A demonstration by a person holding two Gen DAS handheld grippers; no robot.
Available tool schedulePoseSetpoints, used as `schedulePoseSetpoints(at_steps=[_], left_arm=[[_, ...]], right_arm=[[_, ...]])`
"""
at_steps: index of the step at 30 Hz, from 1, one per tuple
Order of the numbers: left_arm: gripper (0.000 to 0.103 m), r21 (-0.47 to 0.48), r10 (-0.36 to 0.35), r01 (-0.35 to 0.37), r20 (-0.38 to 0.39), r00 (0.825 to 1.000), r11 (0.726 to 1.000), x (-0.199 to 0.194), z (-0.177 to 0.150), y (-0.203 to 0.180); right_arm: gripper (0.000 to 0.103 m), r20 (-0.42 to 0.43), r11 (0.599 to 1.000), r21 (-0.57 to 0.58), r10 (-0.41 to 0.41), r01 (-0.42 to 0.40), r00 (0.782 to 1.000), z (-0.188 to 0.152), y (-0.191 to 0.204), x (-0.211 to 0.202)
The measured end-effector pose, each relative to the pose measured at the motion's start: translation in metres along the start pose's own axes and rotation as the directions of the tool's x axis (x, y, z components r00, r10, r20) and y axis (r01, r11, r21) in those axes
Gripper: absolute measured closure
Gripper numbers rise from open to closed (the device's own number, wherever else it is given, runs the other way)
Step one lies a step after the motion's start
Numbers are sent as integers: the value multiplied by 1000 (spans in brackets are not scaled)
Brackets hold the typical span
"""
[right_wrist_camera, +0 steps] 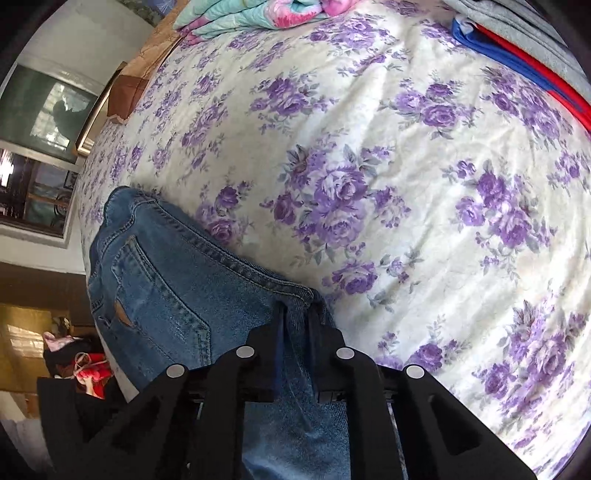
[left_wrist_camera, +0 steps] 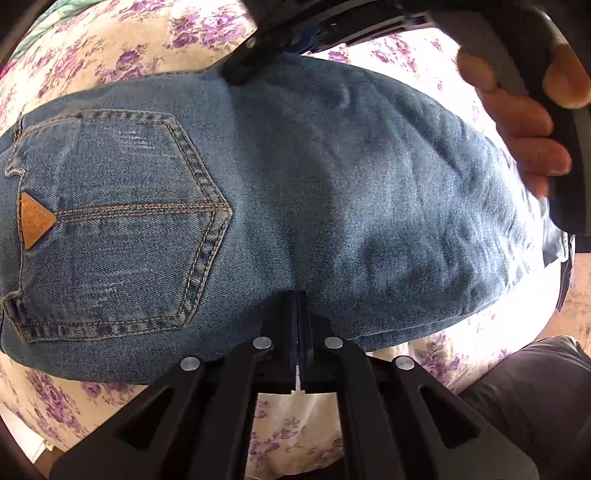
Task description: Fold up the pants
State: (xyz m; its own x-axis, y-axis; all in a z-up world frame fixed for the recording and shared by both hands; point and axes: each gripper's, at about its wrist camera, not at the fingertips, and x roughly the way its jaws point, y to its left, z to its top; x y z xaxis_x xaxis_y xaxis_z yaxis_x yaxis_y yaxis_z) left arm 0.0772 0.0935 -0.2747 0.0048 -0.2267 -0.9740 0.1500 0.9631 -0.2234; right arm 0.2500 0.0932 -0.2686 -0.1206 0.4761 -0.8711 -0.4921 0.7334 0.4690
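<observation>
Blue jeans lie folded on a flowered bedsheet, back pocket with a tan triangle tag at the left. My left gripper is shut on the jeans' near edge. My right gripper shows at the top of the left wrist view, clamped on the jeans' far edge. In the right wrist view the right gripper is shut on the jeans at a stitched edge.
The white bedsheet with purple roses spreads wide to the right. Folded quilts lie at the far end and red, blue and grey clothes at the far right. A hand holds the right gripper's handle.
</observation>
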Motion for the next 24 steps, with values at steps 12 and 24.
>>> schedulePoseSetpoints(at_steps=[12, 24], left_arm=[[102, 26, -54, 51, 136, 989, 998, -52, 52, 1], [102, 40, -50, 50, -1, 999, 998, -1, 114, -1]], right_arm=[[69, 301, 994, 47, -105, 95, 948, -146, -4, -150], [80, 105, 968, 184, -193, 171, 976, -221, -2, -27]])
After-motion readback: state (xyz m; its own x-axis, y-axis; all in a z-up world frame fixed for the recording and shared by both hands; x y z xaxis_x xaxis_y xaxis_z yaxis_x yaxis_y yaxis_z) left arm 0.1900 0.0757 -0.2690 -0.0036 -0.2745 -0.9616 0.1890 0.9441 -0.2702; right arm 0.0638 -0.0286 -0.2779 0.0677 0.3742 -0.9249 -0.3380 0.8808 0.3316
